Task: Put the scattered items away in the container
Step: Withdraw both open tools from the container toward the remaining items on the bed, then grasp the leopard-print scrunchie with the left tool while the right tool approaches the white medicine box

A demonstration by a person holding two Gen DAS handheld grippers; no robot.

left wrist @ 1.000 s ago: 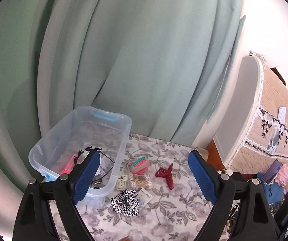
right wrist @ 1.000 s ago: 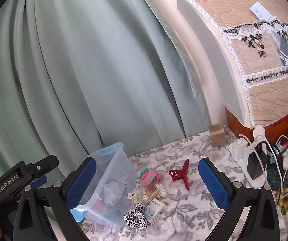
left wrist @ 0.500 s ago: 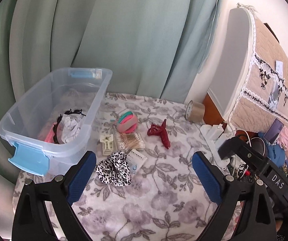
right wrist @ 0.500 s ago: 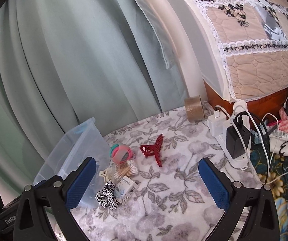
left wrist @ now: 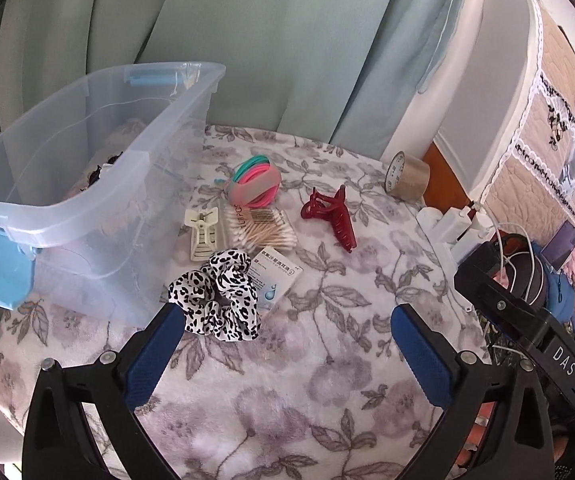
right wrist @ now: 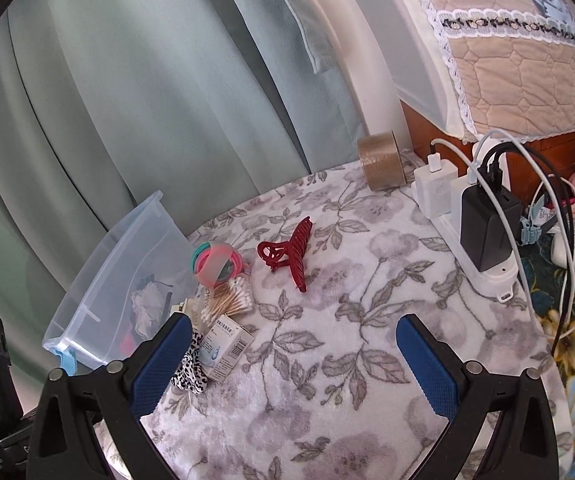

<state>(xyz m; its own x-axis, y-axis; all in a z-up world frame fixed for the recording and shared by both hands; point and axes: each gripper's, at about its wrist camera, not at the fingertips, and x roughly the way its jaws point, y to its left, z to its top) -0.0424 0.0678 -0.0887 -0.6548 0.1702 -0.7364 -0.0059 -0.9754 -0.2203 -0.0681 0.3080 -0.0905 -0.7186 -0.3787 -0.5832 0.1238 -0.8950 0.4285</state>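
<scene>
Left wrist view is showing the left tongs (left wrist: 287, 320) hanging over the bench (left wrist: 327, 380) with blue pads spread wide apart and nothing between them. Just ahead of the left pad, a leopard-print scrunchie (left wrist: 217, 294) is lying on the floral cover, touching a small white box (left wrist: 277, 278) beside it. Beyond those, a packet of cotton swabs (left wrist: 261, 232) is resting next to a cream hair clip (left wrist: 205, 234), and a bundle of pink and teal hair ties (left wrist: 255, 186) is sitting behind the swabs. A dark red claw clip (left wrist: 331, 216) is lying to the right of the group, apart from it. The clear plastic container (left wrist: 99, 160) is standing at the left of the bench, close beside the cream clip, with a few things already lying inside; what they are is hard to tell through the wall. A roll of brown tape (left wrist: 407, 176) is standing on edge at the far right edge.

Right wrist view is showing the right tongs (right wrist: 293, 334) also spread wide and gripping nothing, hovering over the bench (right wrist: 347, 320). The red claw clip (right wrist: 287, 252) is lying ahead between the pads' lines, the white box (right wrist: 225, 346) and scrunchie (right wrist: 189, 368) are sitting by the left pad, and the container (right wrist: 127, 264) is showing at the left. A white power strip (right wrist: 483, 252) with chargers plugged in is lying at the right.
</scene>
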